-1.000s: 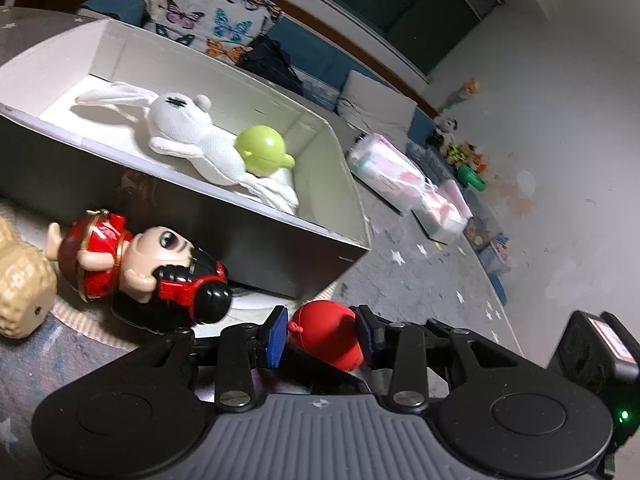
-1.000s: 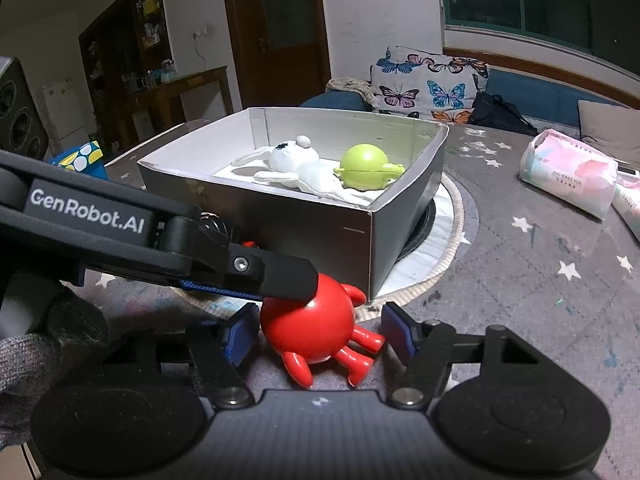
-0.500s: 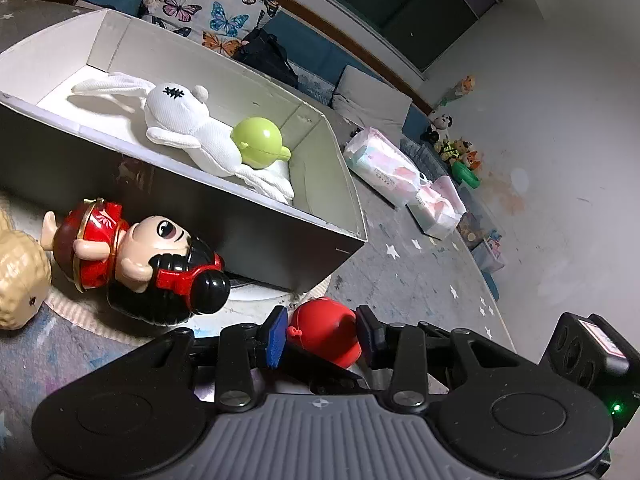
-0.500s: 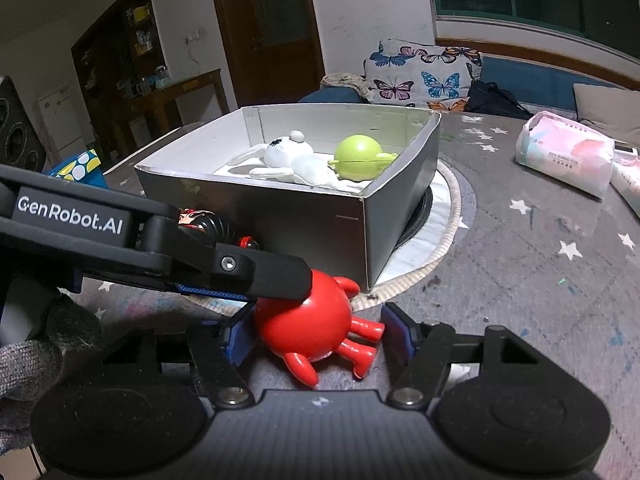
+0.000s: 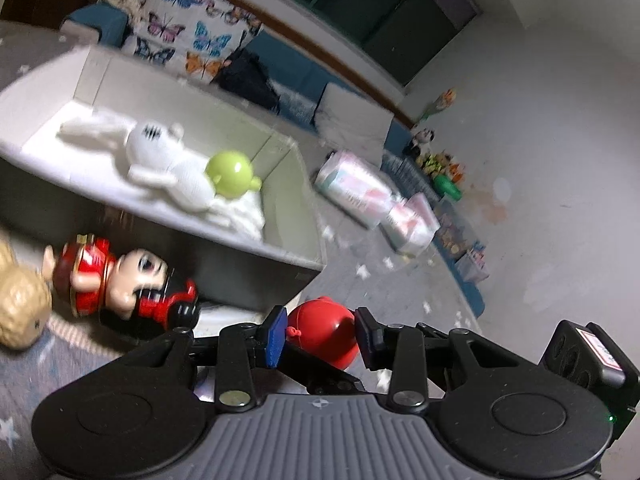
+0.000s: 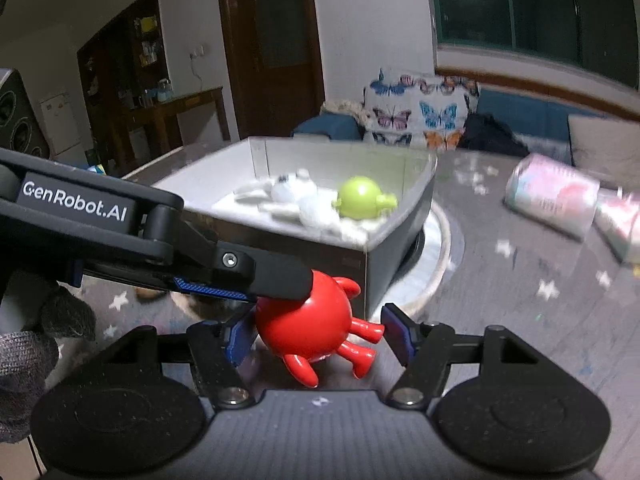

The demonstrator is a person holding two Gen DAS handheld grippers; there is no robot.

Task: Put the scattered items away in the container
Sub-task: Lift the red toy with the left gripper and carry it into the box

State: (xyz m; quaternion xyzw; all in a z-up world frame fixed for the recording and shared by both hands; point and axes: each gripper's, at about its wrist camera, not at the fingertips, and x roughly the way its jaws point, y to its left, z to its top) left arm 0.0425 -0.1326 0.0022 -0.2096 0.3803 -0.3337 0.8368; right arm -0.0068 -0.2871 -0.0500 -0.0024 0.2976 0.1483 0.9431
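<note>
A round red toy with small legs (image 5: 324, 338) (image 6: 310, 326) is held between the pads of my left gripper (image 5: 320, 338), which is shut on it, lifted beside the box corner. My right gripper (image 6: 316, 334) is open around the same toy; its right pad stands clear of the legs. The grey box (image 5: 256, 268) (image 6: 400, 248) holds a white plush rabbit (image 5: 160, 160) (image 6: 296, 200) and a green round toy (image 5: 230, 174) (image 6: 362, 198). A red-dressed doll (image 5: 120, 280) and a tan plush (image 5: 20, 308) lie outside the box.
The box sits on a round mat (image 6: 432, 252) on a grey star-patterned cloth (image 6: 520, 280). Two pastel tissue packs (image 5: 352, 188) (image 6: 552, 200) lie to the right. A butterfly cushion (image 6: 416, 108) and sofa stand behind.
Both grippers have risen with the red toy, so the box sits lower in both views and more of its inside shows. The views are blurred by motion.
</note>
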